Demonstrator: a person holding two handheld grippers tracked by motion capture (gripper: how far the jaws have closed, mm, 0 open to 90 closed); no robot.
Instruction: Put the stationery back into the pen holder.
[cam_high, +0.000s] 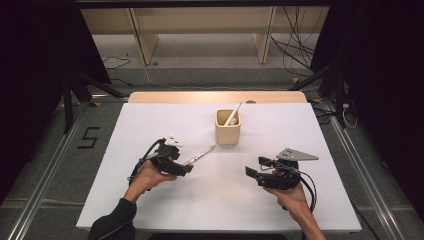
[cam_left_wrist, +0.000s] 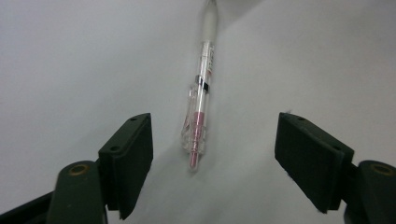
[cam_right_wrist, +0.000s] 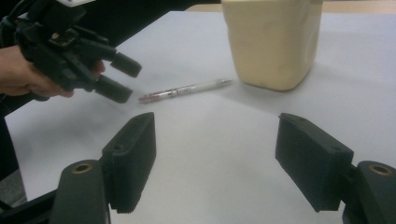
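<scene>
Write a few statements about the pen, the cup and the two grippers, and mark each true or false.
1. The clear pen lies flat on the white table. True.
2. The left gripper is shut on the pen. False: its jaws are open, the pen's end lies untouched between them.
3. The cup is empty. False: a white pen stands in it.
4. The right gripper is open and holds nothing. True.
5. The cup lies tipped over. False: it stands upright.
</scene>
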